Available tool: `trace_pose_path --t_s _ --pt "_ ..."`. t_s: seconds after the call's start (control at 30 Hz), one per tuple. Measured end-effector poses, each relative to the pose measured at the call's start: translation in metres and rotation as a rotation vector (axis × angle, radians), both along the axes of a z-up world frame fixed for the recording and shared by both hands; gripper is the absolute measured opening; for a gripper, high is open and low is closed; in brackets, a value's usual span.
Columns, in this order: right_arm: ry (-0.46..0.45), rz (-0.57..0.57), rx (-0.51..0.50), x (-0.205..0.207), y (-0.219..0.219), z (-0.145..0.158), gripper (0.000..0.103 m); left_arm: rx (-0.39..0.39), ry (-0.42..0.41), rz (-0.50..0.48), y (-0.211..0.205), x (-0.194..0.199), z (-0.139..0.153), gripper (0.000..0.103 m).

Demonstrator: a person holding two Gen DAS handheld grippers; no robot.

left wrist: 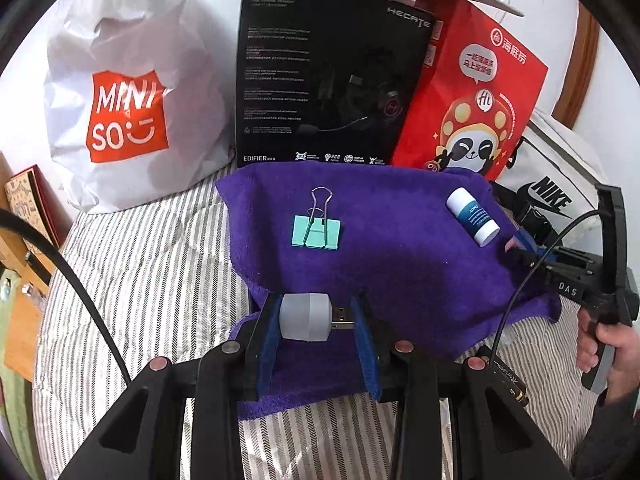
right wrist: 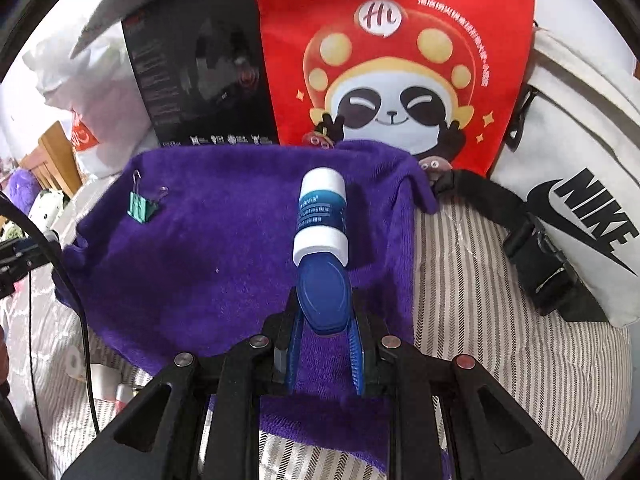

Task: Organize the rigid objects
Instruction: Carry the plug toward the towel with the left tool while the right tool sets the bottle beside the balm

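Left gripper [left wrist: 316,320]: closed on 1 grey-capped USB plug [left wrist: 310,317], held crosswise between its blue pads, over the near edge of the purple towel [left wrist: 400,264].

Right gripper [right wrist: 324,292]: jaws fully together, holding nothing; tips at the near end of the balm tube [right wrist: 322,216]; contact cannot be told.

Balm tube: white and blue, lying on the towel's far right part.

Binder clip [left wrist: 316,231]: 1, mint green, on the towel's far left part, well apart from the tube.

Surface: striped bedding [left wrist: 152,272].

Far side: white MINISO bag [left wrist: 128,112], black headset box [left wrist: 320,80], red panda bag [left wrist: 472,100].
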State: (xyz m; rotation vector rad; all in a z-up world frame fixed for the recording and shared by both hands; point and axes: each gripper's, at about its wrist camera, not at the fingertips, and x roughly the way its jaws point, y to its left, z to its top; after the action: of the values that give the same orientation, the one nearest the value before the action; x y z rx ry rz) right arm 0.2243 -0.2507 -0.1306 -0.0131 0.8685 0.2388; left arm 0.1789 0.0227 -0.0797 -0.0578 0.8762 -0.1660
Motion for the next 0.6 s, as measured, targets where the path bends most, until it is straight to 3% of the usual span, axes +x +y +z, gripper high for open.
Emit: trace_pose_path --t_s 0.33,0.6 --pt "0.039 -0.002 -0.019 0.013 0.008 -0.020 0.021 -0.013 0.009 -0.014 0.003 -0.002 -0.009 0.034" --pt "0.014 -0.001 -0.048 0.015 0.013 -0.020 0.021 -0.016 0.016 -0.018 0.005 -0.003 -0.011 0.034"
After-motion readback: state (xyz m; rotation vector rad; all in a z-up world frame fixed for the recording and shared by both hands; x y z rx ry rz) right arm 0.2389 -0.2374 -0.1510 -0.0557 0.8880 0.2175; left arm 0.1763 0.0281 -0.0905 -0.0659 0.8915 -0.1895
